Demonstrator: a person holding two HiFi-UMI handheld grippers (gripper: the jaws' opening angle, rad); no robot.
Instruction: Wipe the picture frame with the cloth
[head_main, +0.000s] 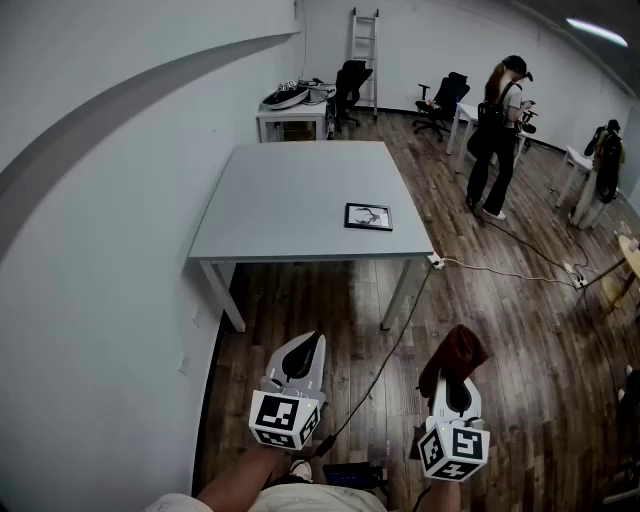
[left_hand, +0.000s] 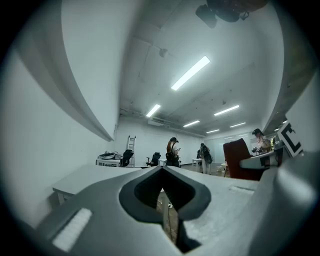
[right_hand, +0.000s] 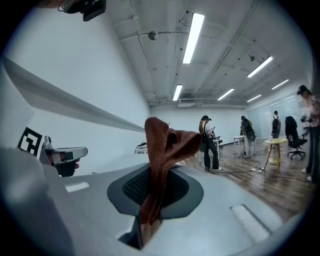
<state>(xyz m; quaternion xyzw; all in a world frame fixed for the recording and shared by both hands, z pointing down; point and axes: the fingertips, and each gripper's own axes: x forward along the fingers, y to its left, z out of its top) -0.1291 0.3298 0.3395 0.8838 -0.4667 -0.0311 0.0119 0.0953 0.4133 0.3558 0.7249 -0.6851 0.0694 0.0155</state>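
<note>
Right claw (right_hand: 159, 175) clamped on a rust-brown cloth (right_hand: 162, 145): the fabric is pinched between the closed jaws, rises above their tips and flops over in a fold. Left claw (left_hand: 162, 175) empty, its jaws drawn together with only a thin slit between them.

In the head view both claws are held low over the dark wooden floor (head_main: 320, 300), side by side and apart from each other, each pointing toward the grey table (head_main: 290, 190) but short of its near edge. The frame (head_main: 368, 216), black-edged around a pale picture, lies flat on the table close to its right front corner, well apart from both claws and from the cloth. The rest of the tabletop is bare.

A cable (head_main: 500, 272) runs across the floor from the table's right front leg toward the right. Beyond it a person (head_main: 497, 140) in dark clothes stands by a white desk (head_main: 462, 118). At the back of the room are a smaller white table (head_main: 292, 115) with items on it, office chairs (head_main: 350, 85) and a ladder (head_main: 364, 50) leaning on the far wall.
</note>
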